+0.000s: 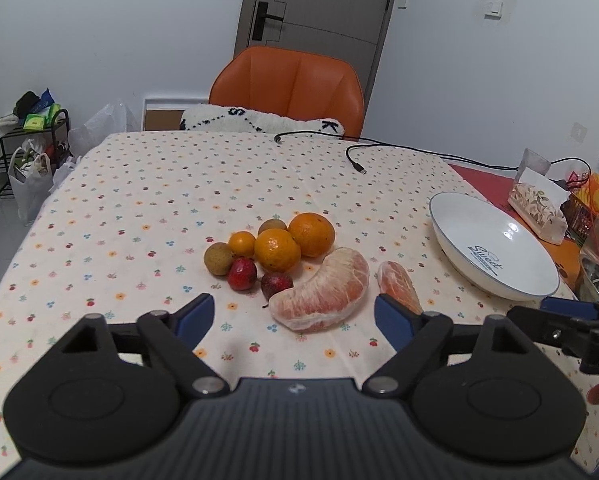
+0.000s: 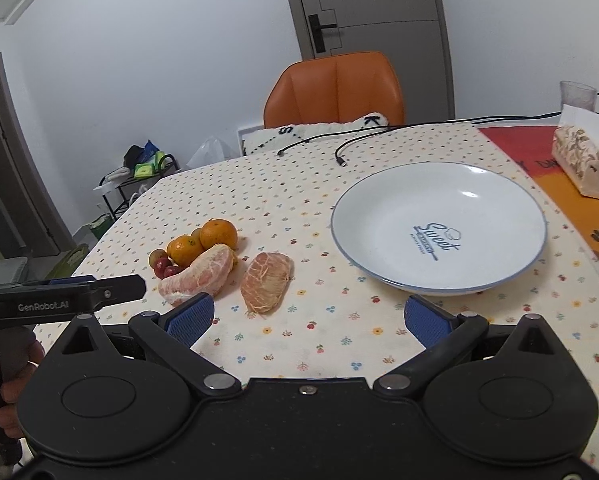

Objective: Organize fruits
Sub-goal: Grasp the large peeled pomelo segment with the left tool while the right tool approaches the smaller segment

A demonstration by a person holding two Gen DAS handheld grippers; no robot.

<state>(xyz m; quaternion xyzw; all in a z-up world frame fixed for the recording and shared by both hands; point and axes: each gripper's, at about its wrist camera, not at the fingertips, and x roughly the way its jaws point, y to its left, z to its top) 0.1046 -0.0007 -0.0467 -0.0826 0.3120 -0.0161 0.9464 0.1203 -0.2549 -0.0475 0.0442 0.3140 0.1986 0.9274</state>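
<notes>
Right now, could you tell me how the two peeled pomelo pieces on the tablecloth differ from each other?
The larger pomelo piece is long and curved like a crescent; the smaller pomelo piece is short and blocky. The larger one touches the pile of small fruits; the smaller one lies apart, closer to the white plate. The larger one looks paler, the smaller one more orange. Both are peeled, pinkish, and rest on the tablecloth, untouched by either gripper.

The tablecloth (image 1: 139, 208) is cream, dotted with small flowers. Oranges (image 1: 277, 250) are bright orange, the pomelo segment (image 1: 323, 290) pale pink. At three o'clock, a white plate (image 2: 439, 236) carries a blue rim.
</notes>
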